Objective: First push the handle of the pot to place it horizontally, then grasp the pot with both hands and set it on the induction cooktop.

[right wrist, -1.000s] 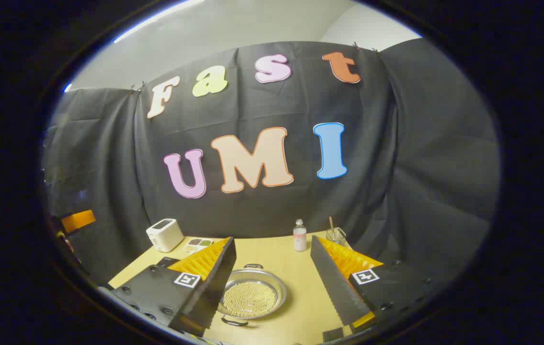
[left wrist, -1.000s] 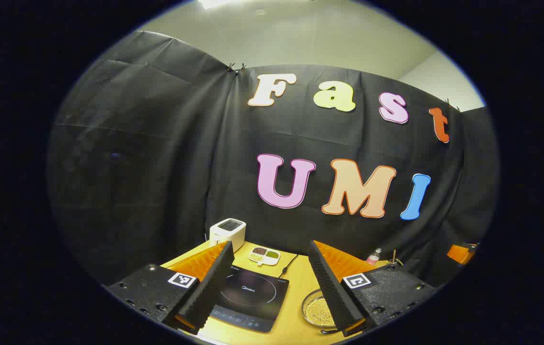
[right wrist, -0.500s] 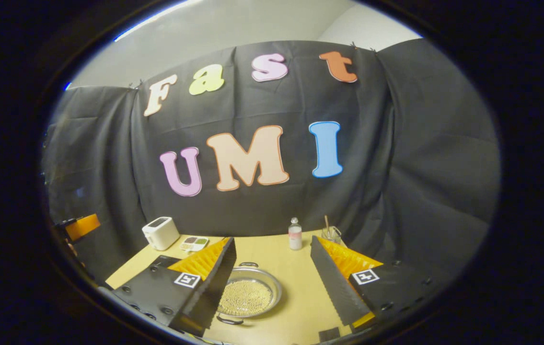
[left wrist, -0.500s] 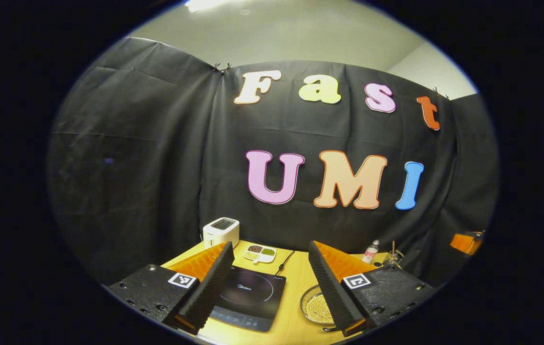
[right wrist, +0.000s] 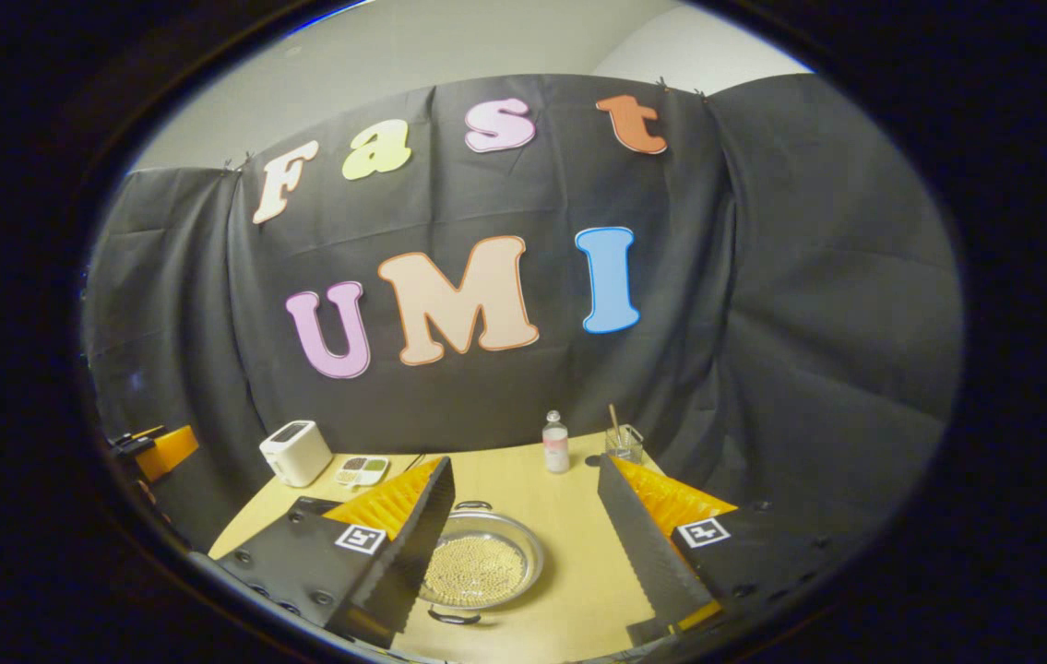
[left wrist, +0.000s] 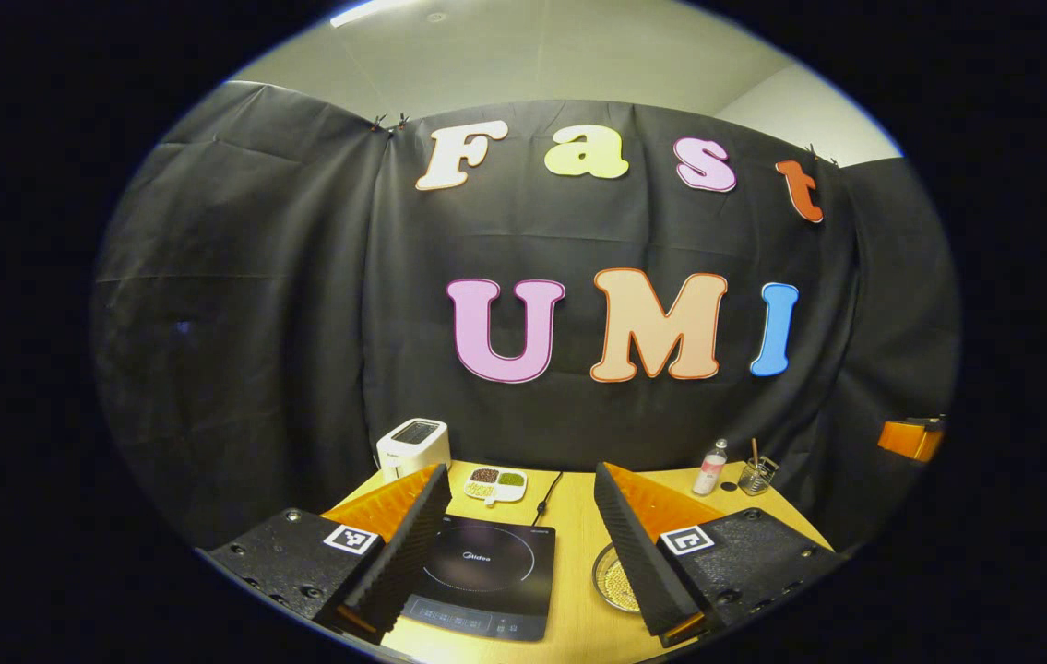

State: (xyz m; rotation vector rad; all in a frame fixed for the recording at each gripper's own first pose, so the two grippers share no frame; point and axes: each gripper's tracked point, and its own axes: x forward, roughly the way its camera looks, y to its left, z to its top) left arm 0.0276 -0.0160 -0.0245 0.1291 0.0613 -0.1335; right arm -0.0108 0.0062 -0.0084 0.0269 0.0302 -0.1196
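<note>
A shallow steel pot (right wrist: 481, 572) full of small pale beads sits on the wooden table (right wrist: 569, 553). One dark loop handle (right wrist: 472, 505) points away from me and the other handle (right wrist: 454, 618) points toward me. My right gripper (right wrist: 524, 466) hovers open above the pot, which lies between its fingers and is partly covered by the left one. The black induction cooktop (left wrist: 486, 576) lies below my open left gripper (left wrist: 518, 475). In the left gripper view the pot (left wrist: 613, 581) peeks out beside the right finger, to the right of the cooktop.
At the back of the table stand a white toaster (left wrist: 412, 447), a divided dish of grains (left wrist: 495, 482), a small bottle (right wrist: 555, 443) and a glass with a stick (right wrist: 623, 443). The cooktop's cord (left wrist: 546, 493) runs backward. The black cloth wall closes the back and sides.
Both views have swung so the wall slides left and more tabletop shows at the back. The pot and cooktop stay put. Both grippers stay open.
</note>
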